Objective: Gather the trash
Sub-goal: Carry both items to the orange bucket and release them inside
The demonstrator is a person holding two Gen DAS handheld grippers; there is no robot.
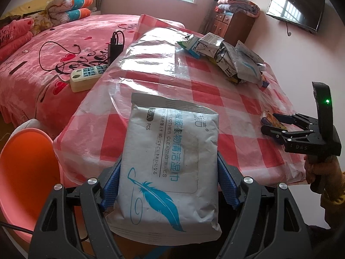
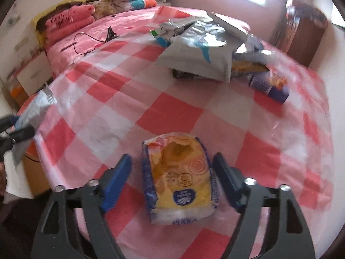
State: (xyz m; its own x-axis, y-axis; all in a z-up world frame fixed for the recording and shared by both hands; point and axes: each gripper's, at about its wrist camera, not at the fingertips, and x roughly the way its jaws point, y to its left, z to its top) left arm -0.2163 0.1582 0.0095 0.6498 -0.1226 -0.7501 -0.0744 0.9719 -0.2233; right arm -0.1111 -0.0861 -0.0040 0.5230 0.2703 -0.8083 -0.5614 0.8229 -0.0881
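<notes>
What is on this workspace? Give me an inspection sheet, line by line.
Surface: table under a red-and-white checked plastic cloth.
Job's things: white wipes pack; yellow snack wrapper; wrapper pile at the far end.
Clutter: power strip on the bed.
Grippers: left gripper clamps the wipes pack; right gripper straddles the yellow wrapper, pads apart from it.
Cables: black cord across the bedspread.
Surroundings: orange bin, wall television.

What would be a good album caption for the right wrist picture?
Right gripper straddles a yellow snack wrapper on the checked tablecloth, pads not yet touching it.
</notes>
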